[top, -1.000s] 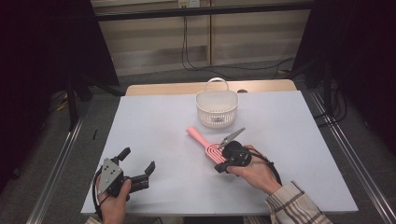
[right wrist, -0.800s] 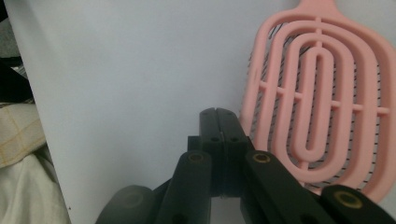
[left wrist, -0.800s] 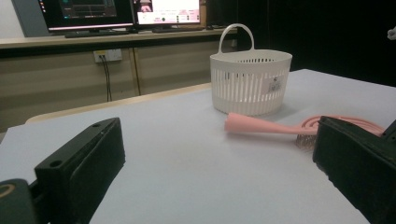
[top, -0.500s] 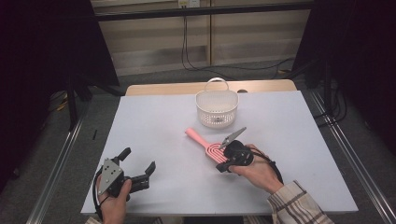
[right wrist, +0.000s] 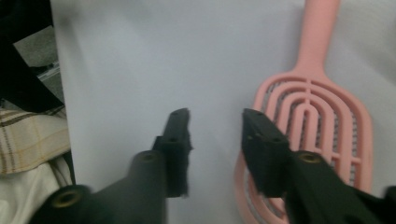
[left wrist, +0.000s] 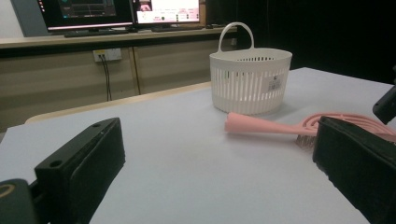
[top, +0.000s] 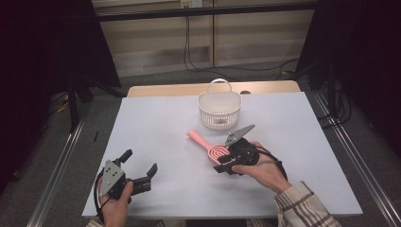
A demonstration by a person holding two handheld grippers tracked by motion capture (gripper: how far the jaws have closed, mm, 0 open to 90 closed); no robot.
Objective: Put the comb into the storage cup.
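A pink hairbrush (top: 203, 143) lies flat on the white table (top: 156, 123), handle pointing to the far left. My right gripper (top: 221, 166) hovers over the brush head. Its jaws have just been opening and stand apart in the right gripper view (right wrist: 215, 116), with bare table between them and the brush (right wrist: 317, 116) beside and partly under the right-hand jaw. My left gripper (top: 139, 161) rests near the front left edge, open and holding nothing. Its own view (left wrist: 219, 186) looks across the table at the brush (left wrist: 266, 126).
A white slotted basket (top: 219, 111) with a handle stands at the far middle of the table, just beyond the brush; it also appears in the left gripper view (left wrist: 250, 79). A wooden edge runs behind it. Dark floor and metal rails flank the table.
The right hand has shifted only slightly over the brush head. The brush, the basket and the left gripper lie as before.
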